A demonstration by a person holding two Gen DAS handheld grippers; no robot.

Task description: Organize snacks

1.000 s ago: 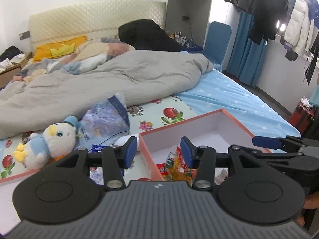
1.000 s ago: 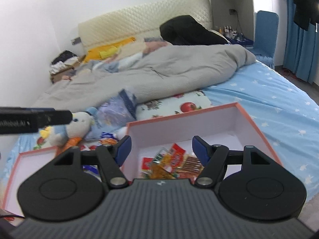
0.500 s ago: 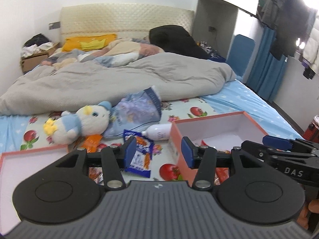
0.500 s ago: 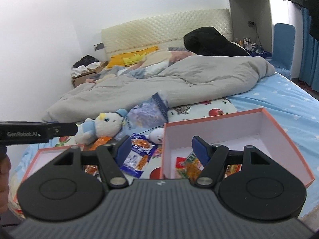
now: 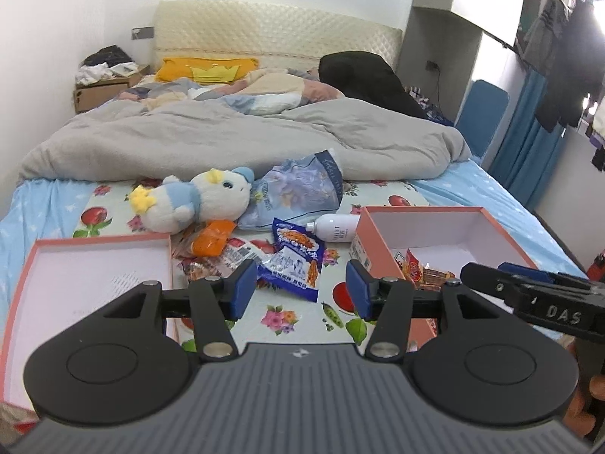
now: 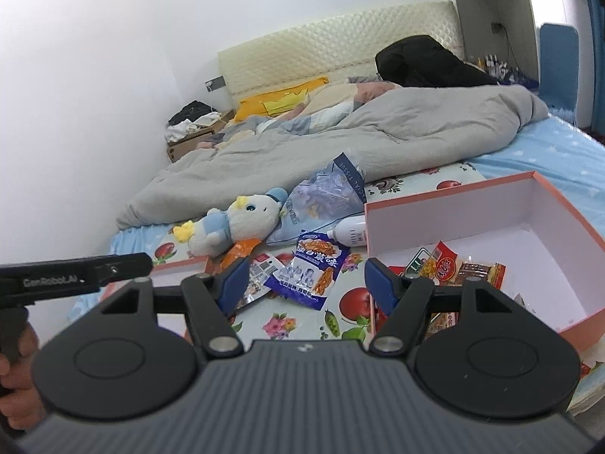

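Both views have swung left off the box, and the left hand-held gripper (image 5: 298,289) and right hand-held gripper (image 6: 306,283), each agape and empty, now face the blue snack packet (image 5: 297,261) on the bed (image 5: 472,189) beside the pink box (image 5: 435,223); converging, they risk collision.

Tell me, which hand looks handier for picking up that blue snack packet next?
Probably the left: its tongs stand open with the blue snack packet just ahead between them. The right tongs are open too, but sit nearer the pink box.
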